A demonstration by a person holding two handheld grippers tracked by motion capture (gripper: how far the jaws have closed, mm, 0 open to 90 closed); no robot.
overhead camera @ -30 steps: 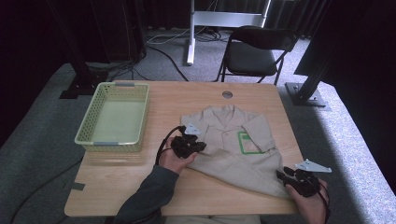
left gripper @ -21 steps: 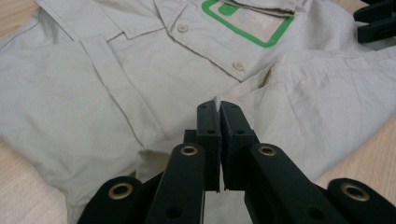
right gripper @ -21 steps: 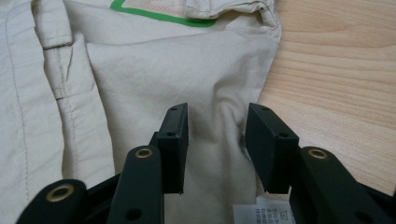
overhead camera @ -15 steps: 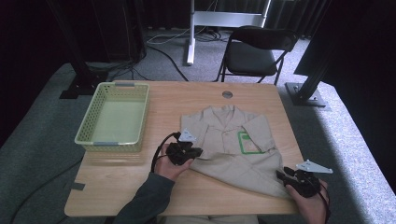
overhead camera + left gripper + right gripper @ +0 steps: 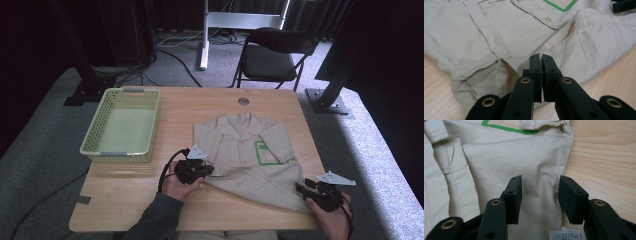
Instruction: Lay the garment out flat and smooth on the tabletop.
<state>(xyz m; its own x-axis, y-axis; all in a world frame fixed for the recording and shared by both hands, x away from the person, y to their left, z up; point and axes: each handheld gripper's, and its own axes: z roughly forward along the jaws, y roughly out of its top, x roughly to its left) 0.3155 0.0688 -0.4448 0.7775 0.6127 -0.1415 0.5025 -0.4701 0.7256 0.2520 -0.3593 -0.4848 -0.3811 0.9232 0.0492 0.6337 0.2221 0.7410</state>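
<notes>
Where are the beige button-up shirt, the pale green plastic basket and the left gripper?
beige button-up shirt [image 5: 240, 150]: high view, chest.
pale green plastic basket [image 5: 120, 154]: high view, near wall.
left gripper [image 5: 540, 58]: left gripper view, jaw tips.

Beige shirt [image 5: 247, 155] lies partly folded on the wooden table [image 5: 150, 200], right of an empty green basket [image 5: 122, 125]. Left gripper [image 5: 206, 169] sits at the shirt's left edge, right gripper [image 5: 303, 189] at its lower right corner. Black folding chair [image 5: 272, 55] beyond the table.
</notes>
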